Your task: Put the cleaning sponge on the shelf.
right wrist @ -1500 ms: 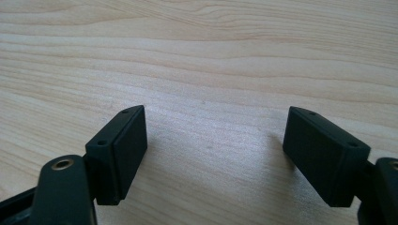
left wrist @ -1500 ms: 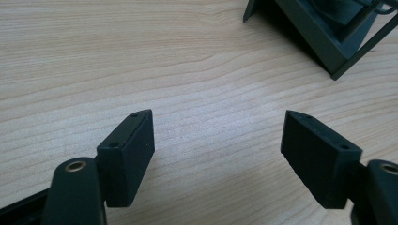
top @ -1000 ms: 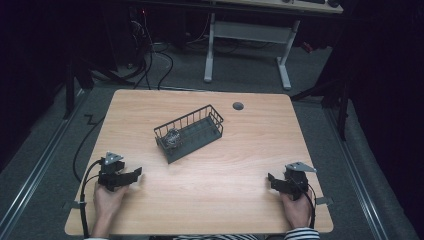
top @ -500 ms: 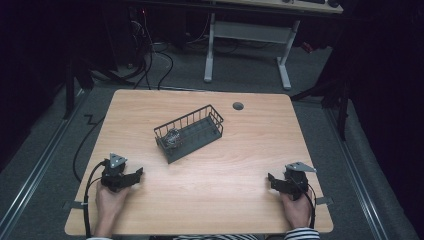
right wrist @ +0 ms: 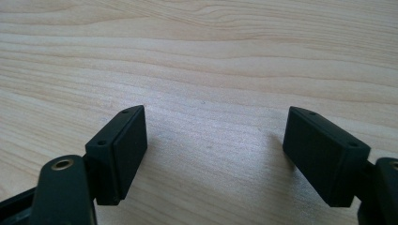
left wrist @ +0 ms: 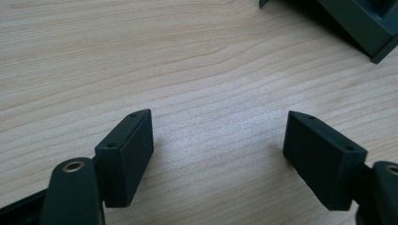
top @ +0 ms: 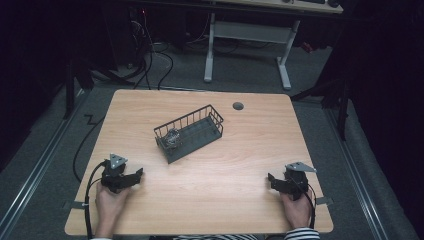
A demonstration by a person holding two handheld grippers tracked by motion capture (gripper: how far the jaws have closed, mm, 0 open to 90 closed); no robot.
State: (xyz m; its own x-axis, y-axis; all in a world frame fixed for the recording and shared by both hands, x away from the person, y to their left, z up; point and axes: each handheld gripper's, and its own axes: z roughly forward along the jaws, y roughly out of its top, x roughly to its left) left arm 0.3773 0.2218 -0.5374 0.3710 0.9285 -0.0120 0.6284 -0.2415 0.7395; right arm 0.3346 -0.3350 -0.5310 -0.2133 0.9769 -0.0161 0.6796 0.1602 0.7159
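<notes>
High view: we see a wooden worktop (top: 210, 200) with a dark wire basket (top: 189, 133) set at an angle near its middle, and one tool at each near corner.

Left tool (top: 131, 178): we hold it low over the near left part of the worktop, jaws spread and pointing toward the centre; nothing lies between them. In the left gripper view the gap (left wrist: 218, 150) frames bare wood grain, so we read the tool as released and waiting.

Right tool (top: 274, 181): we hold it at the near right, mirrored to the left one, jaws likewise apart. The right gripper view (right wrist: 216, 150) shows bare wood between the pads, so it too grips nothing.

Basket position: it stands well apart from both tools, nearer the left one. Its corner enters the top right of the left gripper view (left wrist: 361, 23), which suggests the left tool is already aimed roughly toward it.

Basket contents: a small pale, shiny object (top: 171, 139) rests at the basket's near-left end; we cannot tell what it is.

Why this arrangement: we judge that both hands (top: 111, 205) rest at symmetric start positions, jaws pre-opened so that either can approach the basket without a further opening step.

Stage of work: no contact yet made with the basket.
</notes>
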